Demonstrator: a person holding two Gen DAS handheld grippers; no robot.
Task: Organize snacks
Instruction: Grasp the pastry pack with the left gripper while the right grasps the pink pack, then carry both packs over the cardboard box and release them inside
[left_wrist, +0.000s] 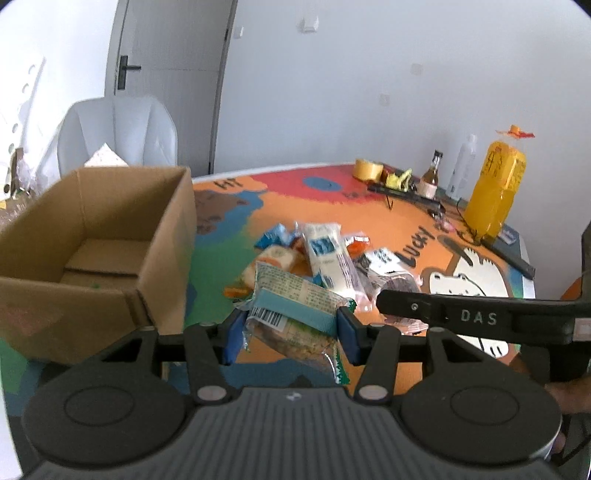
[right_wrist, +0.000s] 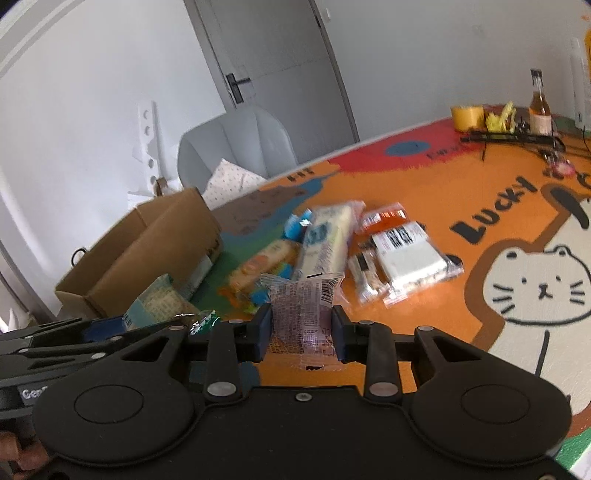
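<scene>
My left gripper is shut on a green-and-teal cracker packet, held above the table just right of an open cardboard box. My right gripper is shut on a purple-printed clear snack packet, held above the table. A pile of snack packets lies on the colourful cat-print tablecloth; it also shows in the right wrist view. The box shows at the left in the right wrist view. The right gripper's body crosses the left wrist view.
A yellow bagged bottle, a small glass bottle, a tape roll and a black rack stand at the table's far edge. A grey chair stands behind the box, before a door.
</scene>
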